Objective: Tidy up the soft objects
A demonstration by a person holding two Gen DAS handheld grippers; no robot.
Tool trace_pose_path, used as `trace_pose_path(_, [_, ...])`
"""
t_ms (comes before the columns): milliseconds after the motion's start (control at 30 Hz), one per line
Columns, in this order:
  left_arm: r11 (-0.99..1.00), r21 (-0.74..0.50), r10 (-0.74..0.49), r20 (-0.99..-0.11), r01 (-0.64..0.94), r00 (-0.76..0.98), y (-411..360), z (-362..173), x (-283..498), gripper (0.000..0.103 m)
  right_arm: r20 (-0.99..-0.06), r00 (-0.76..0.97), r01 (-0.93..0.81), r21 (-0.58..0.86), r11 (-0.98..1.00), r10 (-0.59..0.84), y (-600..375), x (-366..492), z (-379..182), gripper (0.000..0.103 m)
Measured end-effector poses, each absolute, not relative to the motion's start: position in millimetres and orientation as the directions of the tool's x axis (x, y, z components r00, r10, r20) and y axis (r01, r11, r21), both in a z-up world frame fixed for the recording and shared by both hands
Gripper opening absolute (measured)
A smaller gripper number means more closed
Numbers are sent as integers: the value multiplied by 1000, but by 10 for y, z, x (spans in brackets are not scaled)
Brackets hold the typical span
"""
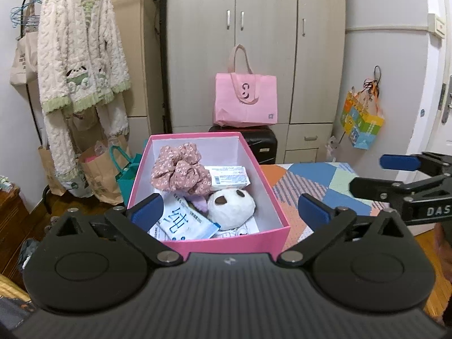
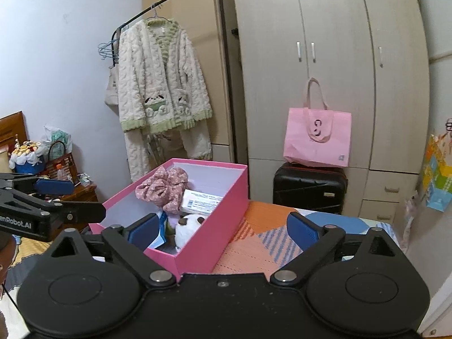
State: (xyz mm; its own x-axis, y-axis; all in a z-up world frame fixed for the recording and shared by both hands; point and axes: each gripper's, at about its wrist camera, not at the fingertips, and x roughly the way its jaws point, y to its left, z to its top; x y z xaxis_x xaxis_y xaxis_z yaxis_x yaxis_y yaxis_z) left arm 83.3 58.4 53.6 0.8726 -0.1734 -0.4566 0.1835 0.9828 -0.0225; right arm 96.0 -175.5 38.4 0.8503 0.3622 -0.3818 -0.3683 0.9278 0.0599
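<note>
- The pink box (image 1: 209,238) sits open on the patchwork mat (image 1: 325,175), near the mat's far left corner; its long side runs away from the cameras.
- Inside, at the far end, lies a floral scrunchie (image 1: 180,171) of dusty pink cloth, bunched up and touching a white packet (image 1: 228,176) just to its right.
- At the near end rests a white plush toy (image 1: 230,206) with dark brown patches, next to a blue and white tissue pack (image 1: 180,221) that leans against the left wall.
- A small lilac piece (image 1: 199,203) shows between the tissue pack and the plush; what it is cannot be told.
- The left hand-held gripper (image 1: 230,207) hovers at the near end of the box, its blue pads spread wide apart with nothing between them.
- The right hand-held gripper (image 2: 221,230) is over the box's near right corner and the mat, jaws likewise wide apart and empty; in the left wrist view it appears at the right edge (image 1: 375,173).
- Behind the mat stands a black suitcase (image 2: 309,188) with a pink tote bag (image 2: 317,138) on top, against a beige wardrobe (image 2: 325,70).
- A cream fleece robe (image 2: 161,90) with green trim hangs on a rail to the left.
</note>
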Motion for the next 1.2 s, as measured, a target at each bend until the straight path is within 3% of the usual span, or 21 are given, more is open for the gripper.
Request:
trace_pose_path(133, [990, -2, -127, -489, 144, 863, 520, 553, 812, 103, -395, 863, -315, 65, 947, 314, -1792, 881, 390, 103])
trace_pose_path(267, [997, -8, -73, -520, 81, 851, 470, 658, 803, 103, -465, 848, -262, 49, 964, 254, -1758, 819, 400, 103])
trace_pose_path(433, [990, 55, -86, -511, 132, 855, 367, 704, 741, 103, -470, 850, -223, 90, 971, 239, -1857, 761, 421, 103])
trace_pose_path(700, [999, 44, -4, -458, 27, 889, 344, 591, 595, 103, -418, 904, -94, 0, 996, 85, -1850, 555, 394, 103])
trace_pose_path(1200, [999, 45, -9, -399, 29, 917, 318, 494, 371, 103, -412, 910, -62, -22, 998, 47, -1730, 327, 357, 103])
